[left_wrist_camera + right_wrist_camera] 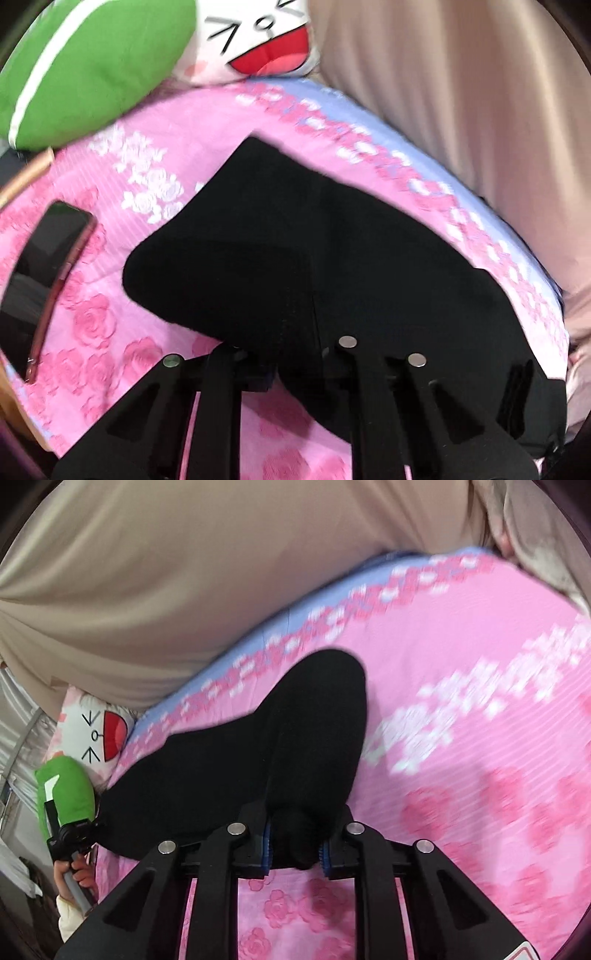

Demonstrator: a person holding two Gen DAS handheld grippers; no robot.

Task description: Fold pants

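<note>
Right gripper (295, 849) fills the lower centre of its own view, pointing down and forward, blue-padded jaws drawn close and pinching black cloth. Left gripper (291, 354) at lower centre of its view, jaws closed together. Left hand (75, 880) at lower left of the right view, wrapped around a grey handle.

Right hand-held gripper (295, 853) clamped on a bunched fold of black pants (258, 760), spread across pink rose-print bed cover (480, 738). At left edge, green cushion (68, 786), cartoon-face pillow (98, 738), and hand (74, 880) gripping a handle.
</note>
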